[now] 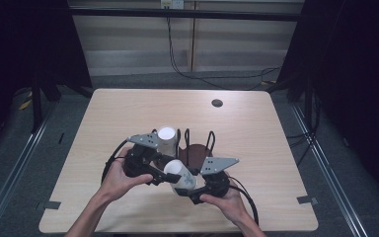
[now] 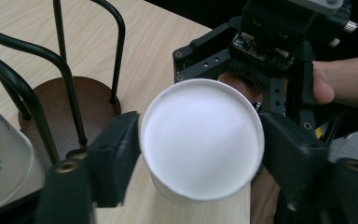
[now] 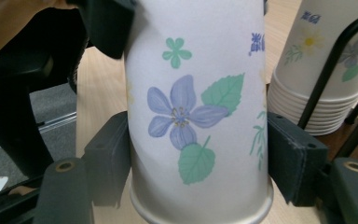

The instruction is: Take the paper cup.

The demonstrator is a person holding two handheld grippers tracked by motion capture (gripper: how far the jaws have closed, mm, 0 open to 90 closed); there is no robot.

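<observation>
We hold one paper cup [image 1: 180, 174] between both claws at six o'clock of the rack [image 1: 196, 148]: left gripper [image 1: 162, 172] pinches its base, right gripper [image 1: 190, 190] its rim end, probably to separate nested cups.

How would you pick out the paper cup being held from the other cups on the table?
On the wooden table, find the black wire rack on its brown base near the front middle. Beside it, the held cup lies tilted between both grippers' jaws, whereas the stacked cups stand upside down at the rack.
</observation>
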